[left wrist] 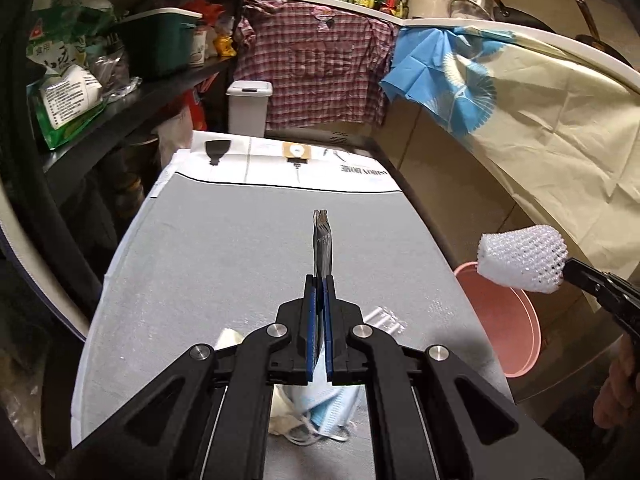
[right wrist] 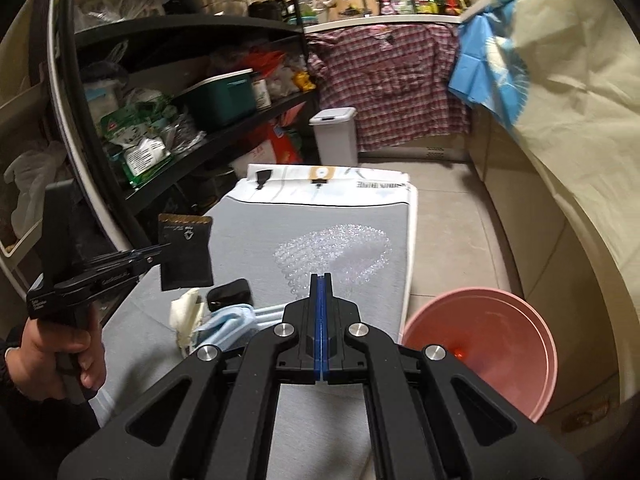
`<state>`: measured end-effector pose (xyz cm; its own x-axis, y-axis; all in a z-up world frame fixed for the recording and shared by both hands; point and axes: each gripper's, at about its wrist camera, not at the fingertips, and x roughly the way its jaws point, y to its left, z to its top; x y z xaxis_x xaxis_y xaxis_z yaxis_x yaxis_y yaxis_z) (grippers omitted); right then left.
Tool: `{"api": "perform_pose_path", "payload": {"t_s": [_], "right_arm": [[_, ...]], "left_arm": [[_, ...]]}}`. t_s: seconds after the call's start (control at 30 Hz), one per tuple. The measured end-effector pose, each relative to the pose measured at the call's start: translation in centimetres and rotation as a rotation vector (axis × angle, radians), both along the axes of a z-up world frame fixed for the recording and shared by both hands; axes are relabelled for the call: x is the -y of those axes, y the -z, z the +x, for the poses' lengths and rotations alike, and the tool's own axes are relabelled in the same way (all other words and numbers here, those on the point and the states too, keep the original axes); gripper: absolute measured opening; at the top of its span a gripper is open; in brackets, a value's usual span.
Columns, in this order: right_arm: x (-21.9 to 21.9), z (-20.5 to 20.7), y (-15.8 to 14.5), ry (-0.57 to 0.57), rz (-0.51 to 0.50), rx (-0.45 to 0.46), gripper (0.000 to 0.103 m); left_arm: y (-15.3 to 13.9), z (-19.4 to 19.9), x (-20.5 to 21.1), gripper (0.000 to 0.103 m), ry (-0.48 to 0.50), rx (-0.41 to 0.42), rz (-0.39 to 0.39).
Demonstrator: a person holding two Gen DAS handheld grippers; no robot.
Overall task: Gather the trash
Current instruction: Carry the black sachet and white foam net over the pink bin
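Carry both clamped loads over the round pink plastic basin point(right wrist: 480, 344): left gripper point(left wrist: 319, 280) pinching the flat dark foil sachet point(left wrist: 322, 240), right gripper point(right wrist: 321, 280) apparently pinching the white foam net sleeve point(left wrist: 524, 258).

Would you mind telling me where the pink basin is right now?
The pink basin sits on the floor beside the table's right edge, low right in both views, below the foam net held by the right gripper.

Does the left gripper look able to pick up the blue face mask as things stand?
Probably not yet: the left gripper is shut on a dark foil sachet, so it would need emptying first. The blue face mask itself lies uncovered on the table.
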<state>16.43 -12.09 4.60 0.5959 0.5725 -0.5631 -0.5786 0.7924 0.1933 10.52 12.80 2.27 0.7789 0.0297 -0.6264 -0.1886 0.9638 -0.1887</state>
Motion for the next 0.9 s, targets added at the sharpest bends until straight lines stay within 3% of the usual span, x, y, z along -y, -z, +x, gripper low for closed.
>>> {"api": "perform_pose_path", "payload": {"t_s": [0.27,0.67,0.9], "right_arm": [[3.6,0.8,1.1,0.102,0.033,-0.011,0.000],[7.6,2.2,2.4,0.241,-0.001,-0.011,0.000],[10.0,3.4,3.4,0.314,0.013,-0.058,0.000]], "left_arm": [[0.5,0.2,3.1,0.003,0.058,-0.011,0.036],[0.1,2.8,8.5,0.003,0.142,-0.023,0.015],[-0.5,4.9,12.0,0.003,0.190,-0.006,-0.002]]}}
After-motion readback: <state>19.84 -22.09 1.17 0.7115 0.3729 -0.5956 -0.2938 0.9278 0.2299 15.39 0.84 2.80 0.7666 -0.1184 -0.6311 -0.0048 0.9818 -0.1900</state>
